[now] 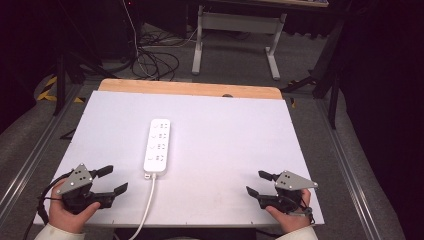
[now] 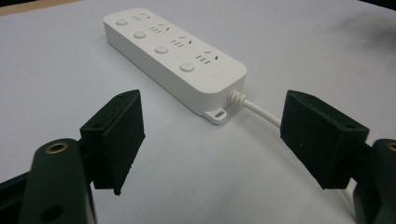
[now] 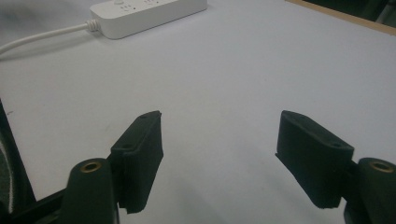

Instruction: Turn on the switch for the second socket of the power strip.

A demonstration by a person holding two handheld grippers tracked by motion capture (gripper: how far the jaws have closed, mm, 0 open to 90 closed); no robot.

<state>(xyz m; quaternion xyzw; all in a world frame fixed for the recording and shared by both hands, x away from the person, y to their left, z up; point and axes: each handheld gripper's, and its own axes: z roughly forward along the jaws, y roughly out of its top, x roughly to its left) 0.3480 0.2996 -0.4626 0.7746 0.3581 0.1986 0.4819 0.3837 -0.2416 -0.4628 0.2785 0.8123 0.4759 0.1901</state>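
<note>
While both hands rest at the near edge of the table [image 1: 225, 105], the power strip [image 1: 157, 146] lies left of centre, its long axis running away from the person, its cord [image 1: 148, 200] trailing back off the near edge. It sits ahead and to the right of the left hand-held gripper [image 1: 114, 181], clearly nearer to it than to the right hand-held gripper [image 1: 259, 183]. Both stand spread wide, holding and touching nothing.
</note>
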